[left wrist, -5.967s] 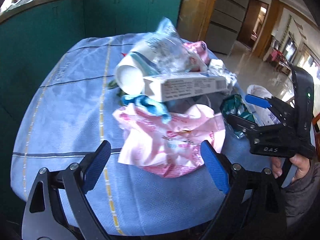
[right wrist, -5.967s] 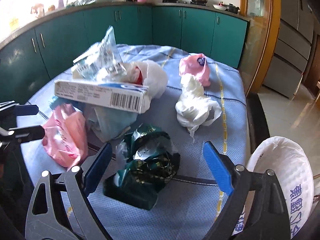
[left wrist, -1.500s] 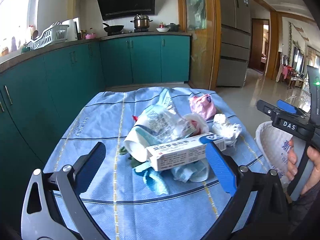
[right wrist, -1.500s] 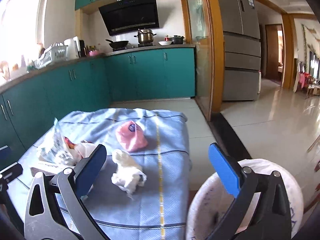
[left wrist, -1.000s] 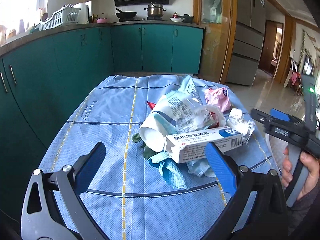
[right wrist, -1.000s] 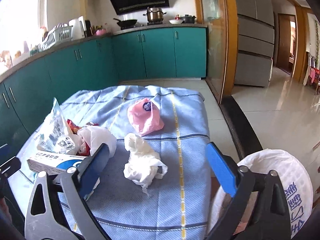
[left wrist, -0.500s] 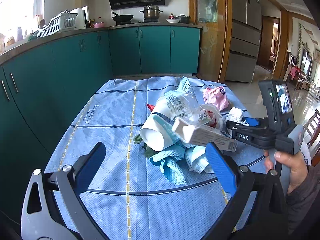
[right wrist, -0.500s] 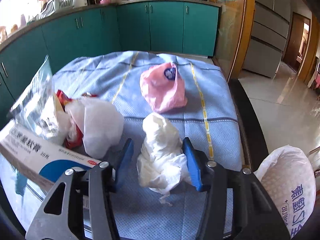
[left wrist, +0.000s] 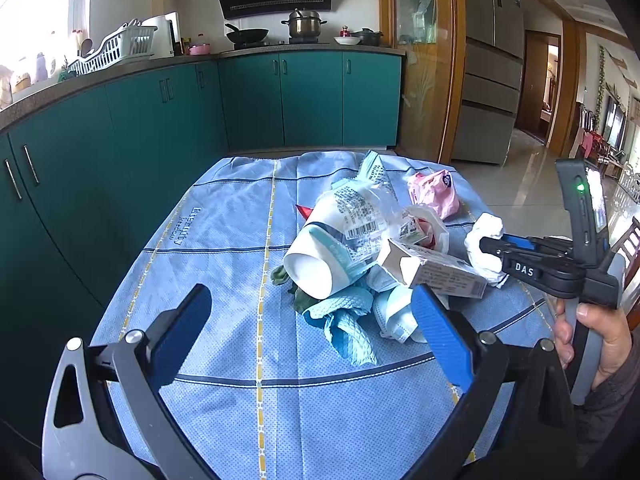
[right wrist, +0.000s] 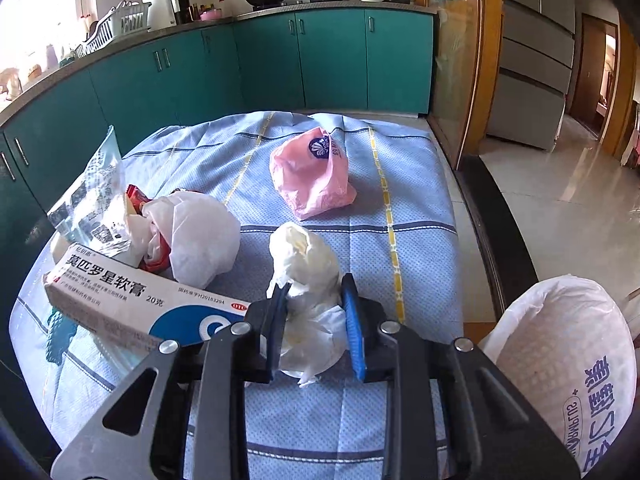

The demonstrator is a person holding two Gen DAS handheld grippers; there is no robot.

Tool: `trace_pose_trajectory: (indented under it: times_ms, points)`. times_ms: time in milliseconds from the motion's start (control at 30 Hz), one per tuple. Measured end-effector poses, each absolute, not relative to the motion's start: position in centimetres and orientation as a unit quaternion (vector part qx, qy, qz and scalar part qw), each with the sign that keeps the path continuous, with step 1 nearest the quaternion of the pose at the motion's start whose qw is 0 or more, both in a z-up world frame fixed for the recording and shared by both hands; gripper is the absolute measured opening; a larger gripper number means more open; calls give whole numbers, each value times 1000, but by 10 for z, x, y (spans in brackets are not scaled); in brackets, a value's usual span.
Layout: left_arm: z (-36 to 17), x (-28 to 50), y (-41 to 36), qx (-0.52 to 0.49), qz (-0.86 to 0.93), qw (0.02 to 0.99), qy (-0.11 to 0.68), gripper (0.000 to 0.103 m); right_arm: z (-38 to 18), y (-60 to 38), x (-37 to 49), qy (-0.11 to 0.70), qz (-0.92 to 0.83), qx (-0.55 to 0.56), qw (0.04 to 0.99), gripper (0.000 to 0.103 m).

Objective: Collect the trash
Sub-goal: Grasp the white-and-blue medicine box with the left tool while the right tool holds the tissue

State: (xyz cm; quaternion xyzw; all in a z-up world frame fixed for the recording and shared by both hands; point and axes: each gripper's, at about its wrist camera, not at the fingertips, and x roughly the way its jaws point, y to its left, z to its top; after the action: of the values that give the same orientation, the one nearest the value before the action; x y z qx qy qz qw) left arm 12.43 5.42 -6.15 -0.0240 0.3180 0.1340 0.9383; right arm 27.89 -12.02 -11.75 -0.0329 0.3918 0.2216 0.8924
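My right gripper (right wrist: 316, 304) is shut on a crumpled white tissue wad (right wrist: 306, 264) on the blue tablecloth (right wrist: 416, 248); it also shows in the left wrist view (left wrist: 486, 246). My left gripper (left wrist: 308, 320) is open and empty, held back from the trash pile. The pile holds a white paper cup (left wrist: 316, 260), a white medicine box (right wrist: 136, 304), a clear printed wrapper (right wrist: 94, 196), a white bag over red wrappers (right wrist: 196, 236) and blue-green cloth scraps (left wrist: 344, 320). A pink bag (right wrist: 312, 172) lies farther back.
A white-lined trash bin (right wrist: 560, 356) stands off the table's right edge. Teal kitchen cabinets (left wrist: 160, 120) run behind and to the left. A tiled floor (right wrist: 560, 184) and a fridge (left wrist: 492, 60) lie to the right.
My right gripper closed in on the white tissue wad and pinched it. The medicine box was nudged and turned. My left gripper drew back slightly.
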Motion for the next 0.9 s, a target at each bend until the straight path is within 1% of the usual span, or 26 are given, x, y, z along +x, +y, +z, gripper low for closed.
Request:
trace_pose_trajectory:
  times_ms: [433, 700, 900]
  points:
    - [-68, 128, 57, -25, 136, 936, 324, 100, -110, -129, 257, 379, 234, -52, 894, 28]
    - [-74, 133, 57, -30, 132, 933, 333, 100, -122, -140, 258, 394, 224, -51, 890, 28]
    - [-74, 132, 52, -17, 129, 934, 331, 100, -121, -137, 255, 389, 231, -54, 890, 28]
